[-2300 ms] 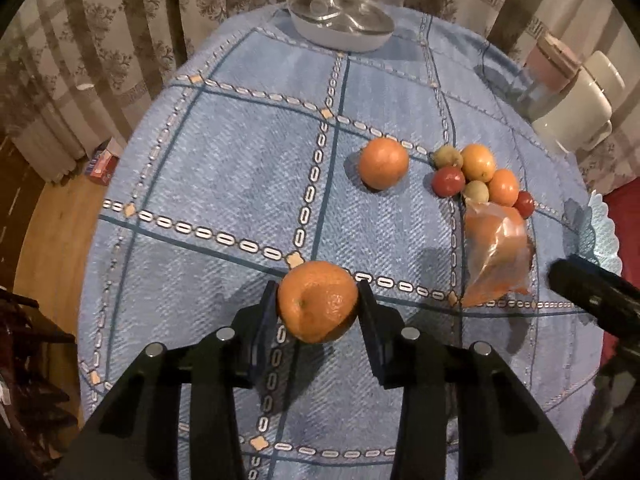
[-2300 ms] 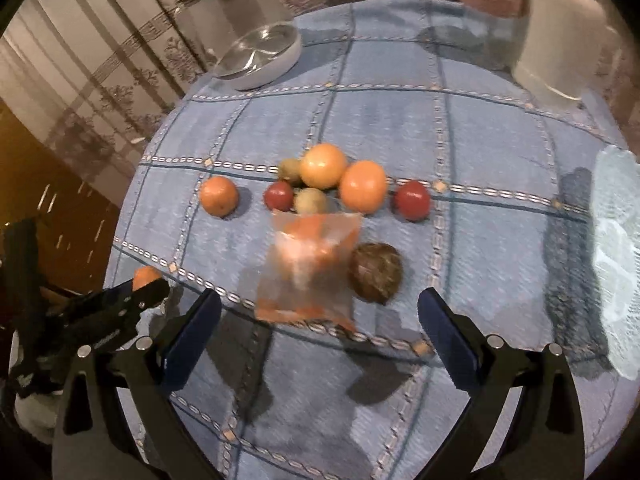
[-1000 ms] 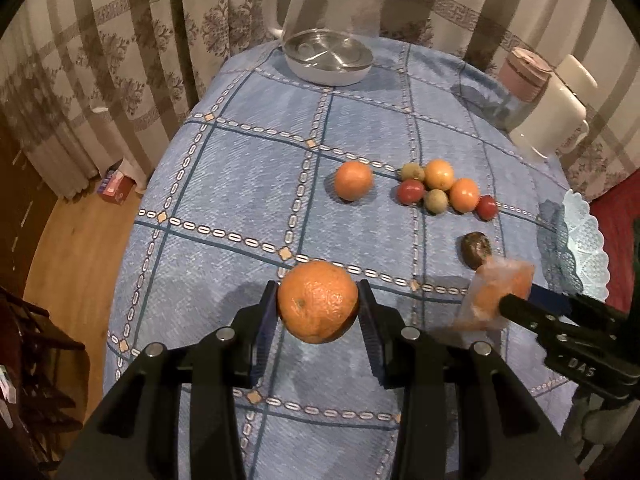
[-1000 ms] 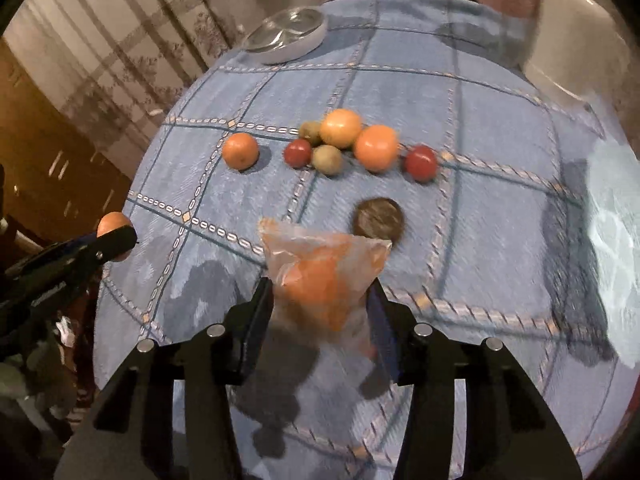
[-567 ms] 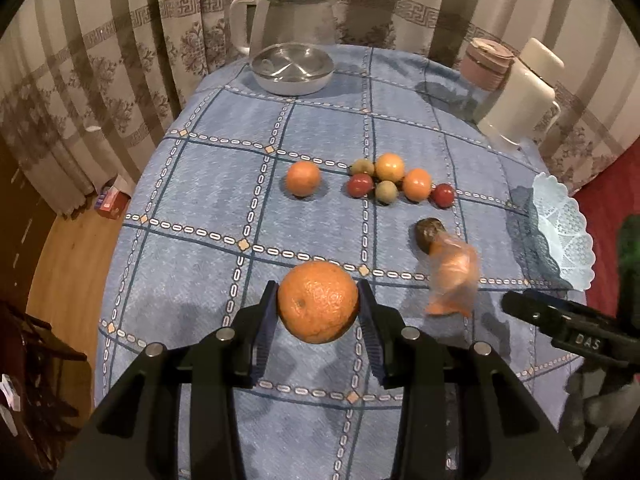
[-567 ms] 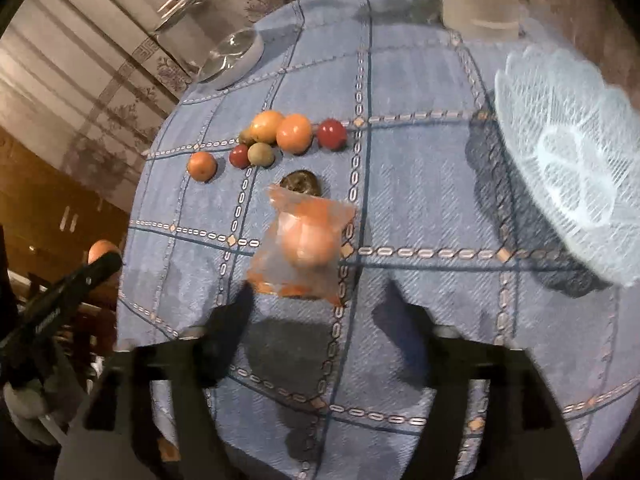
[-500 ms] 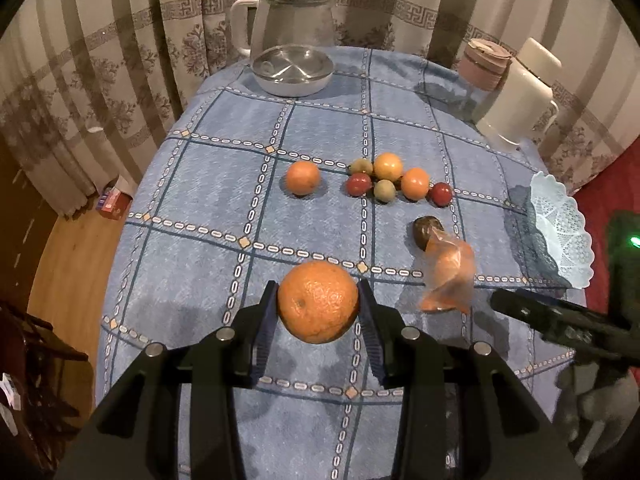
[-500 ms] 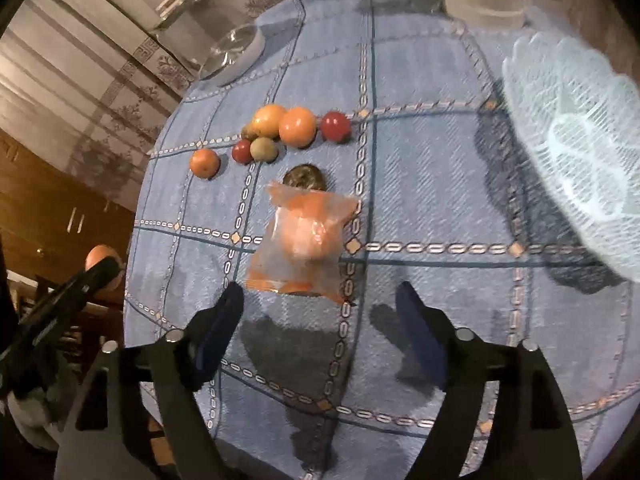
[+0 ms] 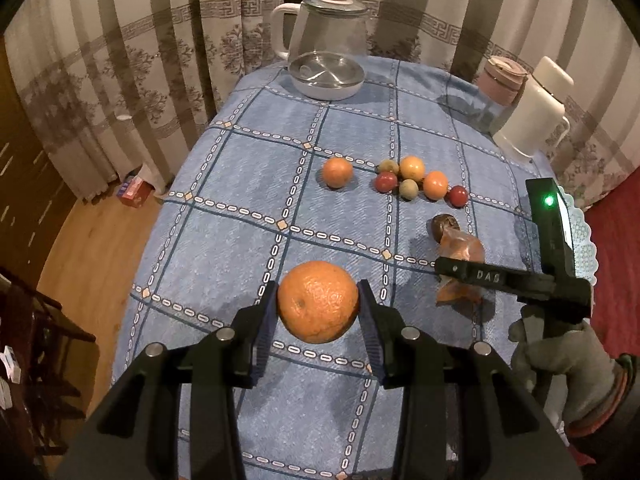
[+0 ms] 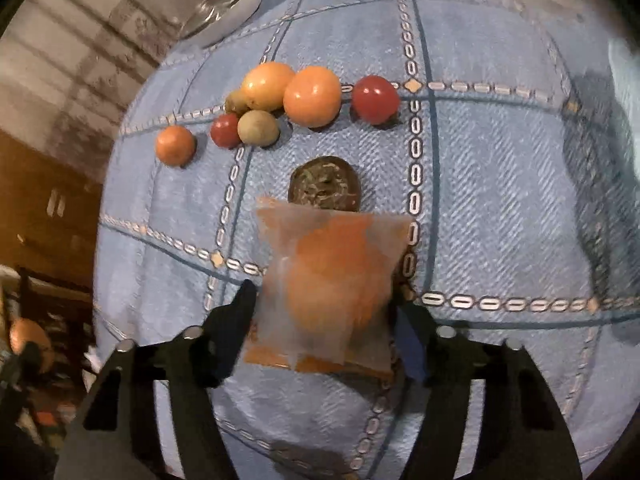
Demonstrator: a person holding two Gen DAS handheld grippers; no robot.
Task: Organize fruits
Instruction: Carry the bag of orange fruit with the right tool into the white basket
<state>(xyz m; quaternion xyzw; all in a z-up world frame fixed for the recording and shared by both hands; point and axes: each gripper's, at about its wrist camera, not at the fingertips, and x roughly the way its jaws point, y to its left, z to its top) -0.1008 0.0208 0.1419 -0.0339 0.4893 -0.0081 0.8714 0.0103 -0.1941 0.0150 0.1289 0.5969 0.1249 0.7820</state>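
My left gripper [image 9: 318, 304] is shut on a large orange [image 9: 318, 302] and holds it above the blue checked tablecloth [image 9: 248, 216]. My right gripper [image 10: 326, 308] has its jaws around a clear bag with an orange fruit inside [image 10: 330, 276]; the bag also shows in the left wrist view [image 9: 460, 250] behind the right gripper's finger [image 9: 476, 274]. A dark brown fruit [image 10: 325, 184] lies just beyond the bag. A cluster of small red, green and orange fruits [image 10: 296, 100] and a lone small orange [image 10: 175, 145] lie farther back.
A glass kettle [image 9: 326, 64] stands at the far edge. A pink-lidded jar [image 9: 502, 80] and a white jug [image 9: 534, 114] stand at the far right. A white lacy bowl [image 9: 582, 236] sits at the right edge. Curtains hang behind; wooden floor lies left.
The right gripper dropped the bag onto the cloth, opened wide, then came back down and closed in around it. The left gripper kept hold of the orange and rose a little.
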